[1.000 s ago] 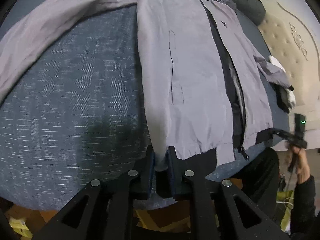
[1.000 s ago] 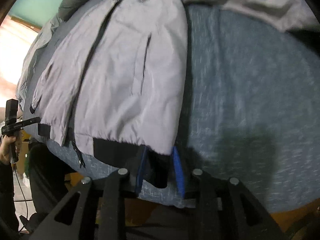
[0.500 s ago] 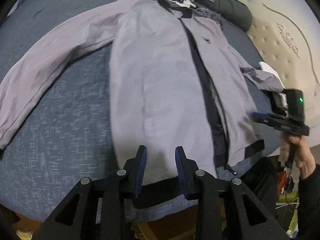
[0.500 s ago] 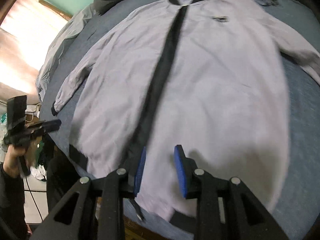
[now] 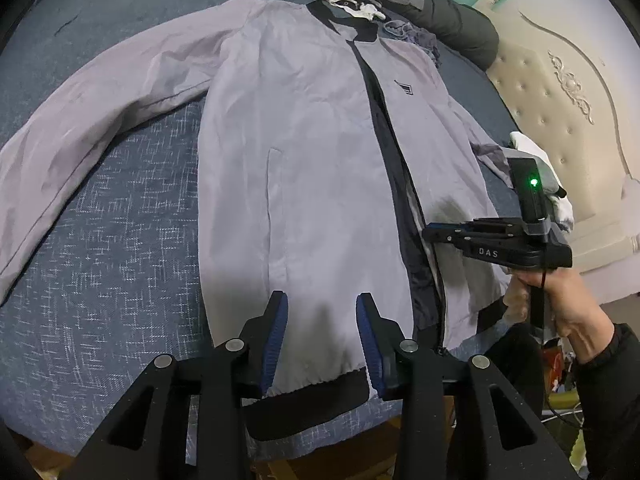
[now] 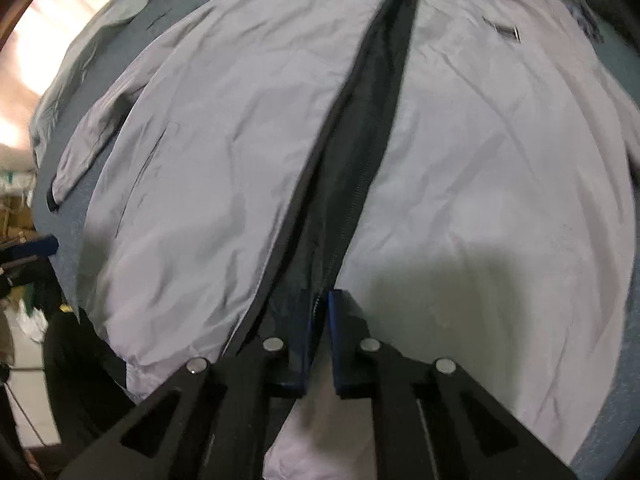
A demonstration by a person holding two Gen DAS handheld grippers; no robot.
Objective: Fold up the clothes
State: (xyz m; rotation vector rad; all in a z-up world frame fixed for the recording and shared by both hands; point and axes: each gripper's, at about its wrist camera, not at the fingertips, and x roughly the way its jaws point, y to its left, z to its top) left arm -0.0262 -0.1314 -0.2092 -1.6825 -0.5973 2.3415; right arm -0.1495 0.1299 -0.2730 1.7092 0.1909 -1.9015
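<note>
I read "DAS" in pale letters on the side of the right tongs (image 5: 496,240). The dark chest emblem (image 5: 404,89) on the jacket (image 5: 304,168) carries no lettering I can make out.

The jacket (image 5: 304,168) was spread flat on the bed (image 5: 100,280), collar farthest away, with a headboard (image 5: 560,92) set to the right.

A smooth, faintly shiny grey jacket (image 5: 304,168) of thin creased cloth lies on a bed (image 5: 120,240) covered in coarse, matt blue flecked fabric, beside a tufted cream headboard (image 5: 560,112).
</note>
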